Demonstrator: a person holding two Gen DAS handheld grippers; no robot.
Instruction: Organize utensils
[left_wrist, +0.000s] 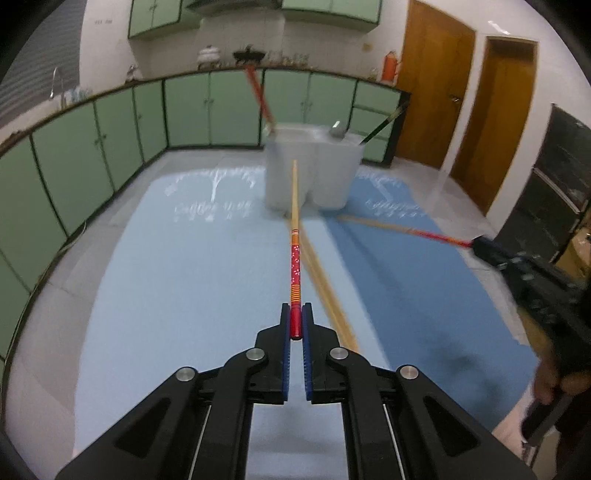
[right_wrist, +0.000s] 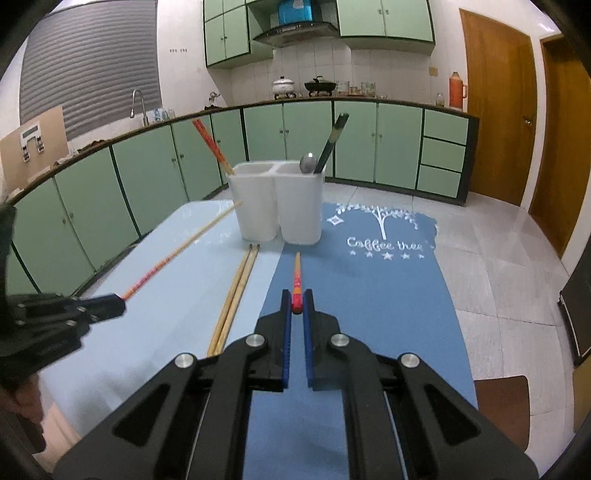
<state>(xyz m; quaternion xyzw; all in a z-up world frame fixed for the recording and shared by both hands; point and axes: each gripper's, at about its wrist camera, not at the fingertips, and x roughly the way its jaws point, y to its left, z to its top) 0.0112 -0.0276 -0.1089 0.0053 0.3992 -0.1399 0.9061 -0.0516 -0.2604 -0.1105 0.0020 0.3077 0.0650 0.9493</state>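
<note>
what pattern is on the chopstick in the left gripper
Red handle with white flowers and orange stripes, plain wood tip: chopstick, clearest in left wrist view.

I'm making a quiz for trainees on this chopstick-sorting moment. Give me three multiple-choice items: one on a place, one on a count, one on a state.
1. Where is the spoon?
A. On the mat
B. In the holder's right compartment
C. In the left gripper

2. How many plain wooden chopsticks lie together on the mat?
A. Two
B. Four
C. None

3. What is the left gripper doing?
A. Open, holding nothing
B. Resting in the holder
C. Shut on a red-ended chopstick

Answers:
1 B: its bowl rises above the right half of the holder.
2 A: the pair lies side by side.
3 C: the chopstick sits between its pads.
</note>
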